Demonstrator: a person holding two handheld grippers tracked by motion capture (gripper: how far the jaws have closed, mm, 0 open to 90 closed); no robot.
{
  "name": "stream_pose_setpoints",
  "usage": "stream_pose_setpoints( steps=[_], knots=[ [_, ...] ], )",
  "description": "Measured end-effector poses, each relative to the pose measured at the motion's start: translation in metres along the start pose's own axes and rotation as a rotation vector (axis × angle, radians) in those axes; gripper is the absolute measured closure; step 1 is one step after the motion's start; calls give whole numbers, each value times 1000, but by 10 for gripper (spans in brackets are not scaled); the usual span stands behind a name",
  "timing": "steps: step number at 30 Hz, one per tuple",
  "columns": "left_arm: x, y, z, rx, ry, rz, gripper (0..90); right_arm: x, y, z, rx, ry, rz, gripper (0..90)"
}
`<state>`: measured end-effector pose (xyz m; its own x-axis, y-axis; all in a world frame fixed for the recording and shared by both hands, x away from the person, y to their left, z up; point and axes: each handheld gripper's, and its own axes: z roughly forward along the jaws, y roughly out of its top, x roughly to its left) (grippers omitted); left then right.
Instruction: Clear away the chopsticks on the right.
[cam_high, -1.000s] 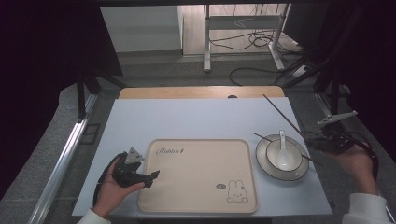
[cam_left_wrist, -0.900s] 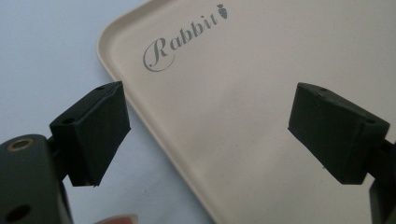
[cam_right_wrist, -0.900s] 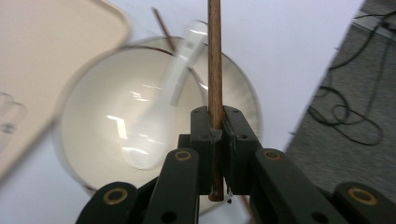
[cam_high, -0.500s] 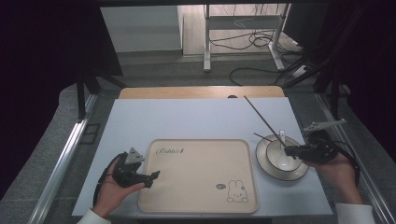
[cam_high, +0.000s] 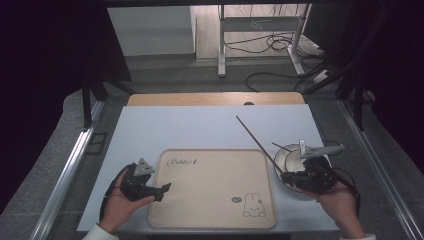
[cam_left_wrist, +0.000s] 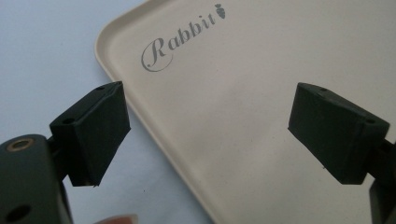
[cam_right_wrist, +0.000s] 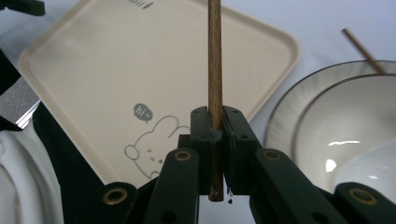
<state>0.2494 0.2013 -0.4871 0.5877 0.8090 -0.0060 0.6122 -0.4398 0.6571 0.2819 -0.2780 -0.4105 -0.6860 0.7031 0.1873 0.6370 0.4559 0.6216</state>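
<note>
High view: we clamp a wooden chopstick (cam_high: 255, 141) in our right hand-held gripper (cam_high: 287, 176) above the bowl (cam_high: 286, 159); our left hand-held gripper (cam_high: 162, 191) gapes empty at the tray (cam_high: 210, 195) edge.

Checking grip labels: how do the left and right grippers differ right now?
The left gripper has its jaws wide apart with nothing between them; the right gripper has its jaws shut on a wooden chopstick. The left one sits at the left edge of the beige Rabbit tray; the right one is over the bowl and plate, right of the tray. Both are black, hand-held and point towards the tray.
</note>
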Motion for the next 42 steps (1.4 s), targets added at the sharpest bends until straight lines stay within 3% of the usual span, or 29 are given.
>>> stream_pose_setpoints(
  steps=[2,4,8,11,12,17,21,25,29,42],
  knots=[
    [0,0,0,0,0,1,128,3,-1,2,2,0,-1,833],
    [-1,0,1,4,-1,0,129,16,-6,14,24,-15,-13,834],
    [-1,0,1,3,-1,-2,128,24,-10,24,21,-50,13,834],
    [0,0,1,3,-2,-1,128,30,-17,36,55,-64,25,834],
    [0,0,1,3,-3,-1,128,33,-21,45,91,-60,21,834],
    [0,0,1,2,-6,3,128,34,-25,59,142,-63,16,834],
    [0,0,1,3,-6,2,128,37,-27,74,199,-94,-13,834],
    [-1,0,1,6,-5,4,128,40,-27,81,218,-104,-36,833],
    [-1,0,2,6,-1,7,126,45,-27,90,263,-136,-91,832],
    [-1,0,2,9,-4,11,126,50,-29,96,273,-152,-148,794]
  ],
)
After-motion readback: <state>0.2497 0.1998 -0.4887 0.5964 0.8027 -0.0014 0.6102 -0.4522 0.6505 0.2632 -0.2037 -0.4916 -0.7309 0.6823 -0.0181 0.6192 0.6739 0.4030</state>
